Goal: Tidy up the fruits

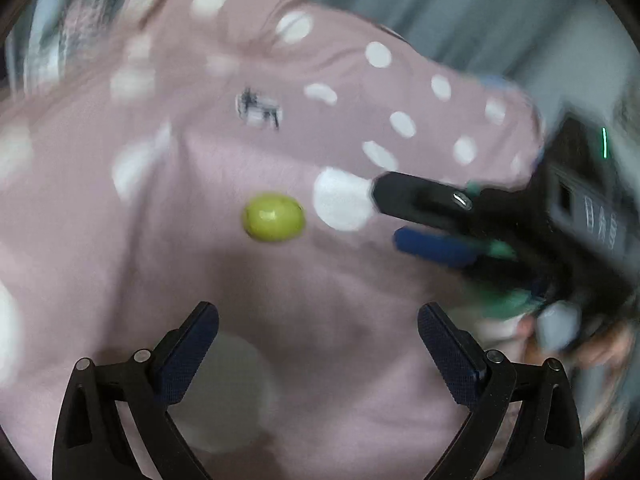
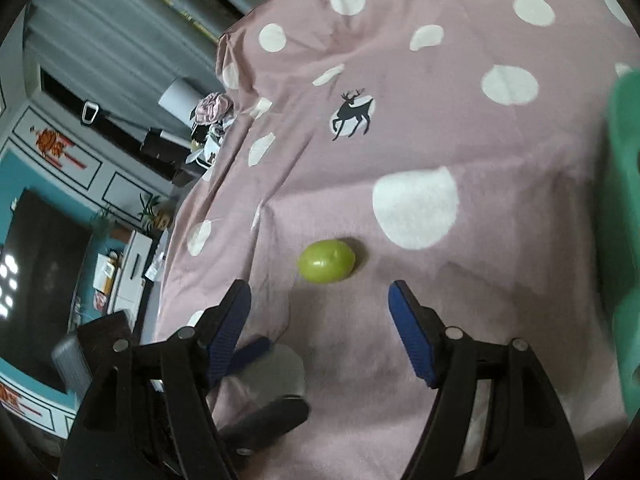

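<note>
A green grape (image 2: pixel 326 261) lies at mid-frame on the pink dotted cloth (image 2: pixel 460 128) over the surface. The right gripper (image 2: pixel 320 304) and left gripper (image 1: pixel 318 324) hover nearby, jaws spread, empty.

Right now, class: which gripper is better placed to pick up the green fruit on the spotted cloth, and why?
Probably the right gripper. Its open jaws sit just short of the green fruit, nearly framing it. The left gripper is also open and empty, but the fruit lies well ahead of its fingertips, so it would need a longer reach.
</note>
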A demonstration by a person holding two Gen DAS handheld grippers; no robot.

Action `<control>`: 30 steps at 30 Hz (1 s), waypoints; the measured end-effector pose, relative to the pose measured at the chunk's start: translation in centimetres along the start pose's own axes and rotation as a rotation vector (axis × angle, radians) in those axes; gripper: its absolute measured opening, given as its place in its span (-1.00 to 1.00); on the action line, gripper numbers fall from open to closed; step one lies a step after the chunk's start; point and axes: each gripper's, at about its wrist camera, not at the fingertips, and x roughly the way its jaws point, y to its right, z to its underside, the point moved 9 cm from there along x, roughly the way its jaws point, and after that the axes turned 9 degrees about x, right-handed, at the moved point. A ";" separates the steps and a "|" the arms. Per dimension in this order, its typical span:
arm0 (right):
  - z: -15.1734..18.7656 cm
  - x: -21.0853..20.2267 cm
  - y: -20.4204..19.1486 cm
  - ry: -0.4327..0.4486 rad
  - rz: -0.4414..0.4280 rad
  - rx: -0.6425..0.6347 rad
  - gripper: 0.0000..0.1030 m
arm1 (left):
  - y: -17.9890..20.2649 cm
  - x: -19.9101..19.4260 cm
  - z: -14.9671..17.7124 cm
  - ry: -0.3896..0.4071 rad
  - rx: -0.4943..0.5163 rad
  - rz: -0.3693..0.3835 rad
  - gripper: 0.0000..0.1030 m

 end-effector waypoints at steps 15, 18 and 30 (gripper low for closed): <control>-3.4 5.2 1.6 -0.154 -0.050 0.021 0.37 | -0.6 5.1 -4.3 -0.149 0.579 -0.090 0.94; -3.4 6.1 2.1 -0.178 -0.062 0.048 0.20 | 0.5 7.1 -3.7 -0.206 0.725 -0.129 -0.02; -2.8 8.4 1.1 -0.207 -0.106 0.007 0.06 | -3.5 8.5 -3.5 -0.237 0.530 -0.073 0.01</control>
